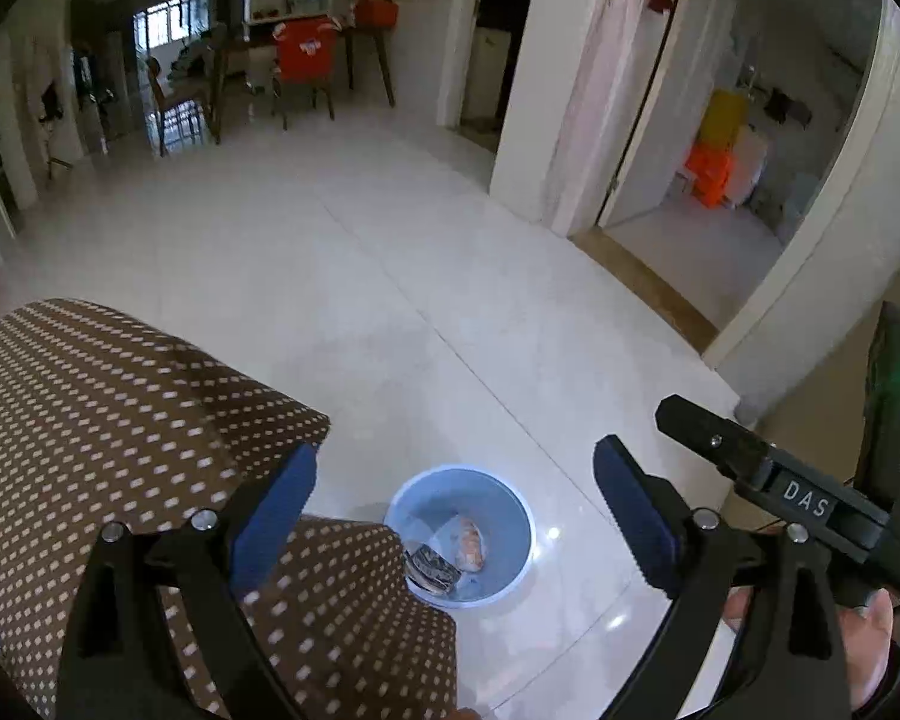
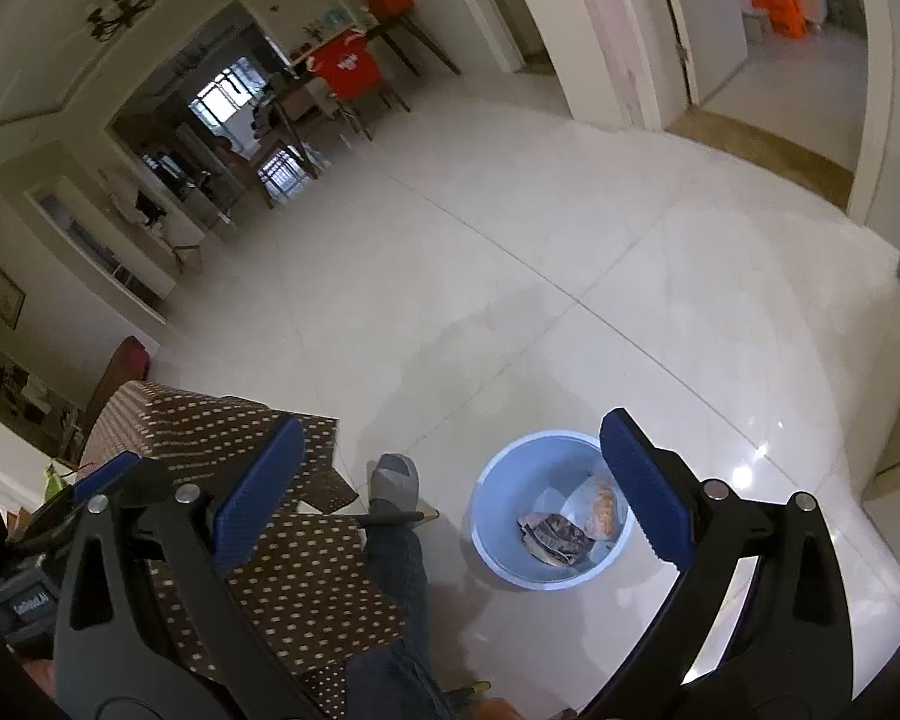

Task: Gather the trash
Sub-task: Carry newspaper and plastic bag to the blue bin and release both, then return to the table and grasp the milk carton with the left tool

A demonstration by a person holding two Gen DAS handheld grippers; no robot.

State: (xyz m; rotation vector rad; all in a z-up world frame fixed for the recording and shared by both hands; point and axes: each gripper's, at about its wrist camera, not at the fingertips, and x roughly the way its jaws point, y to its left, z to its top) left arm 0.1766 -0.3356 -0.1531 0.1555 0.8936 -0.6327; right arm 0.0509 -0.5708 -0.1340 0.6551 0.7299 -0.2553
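Left gripper [image 1: 456,510] spread wide, nothing between the pads. Dotted brown cushion [image 1: 120,420] at left. Blue bin [image 1: 513,516] on the floor [image 1: 390,300] beside it, holding a dark crumpled wrapper [image 1: 431,564] and an orange-white packet [image 1: 471,543]. Right gripper [image 2: 450,480] likewise wide apart, empty.

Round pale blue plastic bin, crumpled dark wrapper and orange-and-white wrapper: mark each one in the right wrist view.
Round pale blue plastic bin [image 2: 498,552]: right wrist view, near-left rim.
Crumpled dark wrapper [image 2: 555,537]: right wrist view, its middle.
Orange-and-white wrapper [image 2: 601,509]: right wrist view, its orange part.
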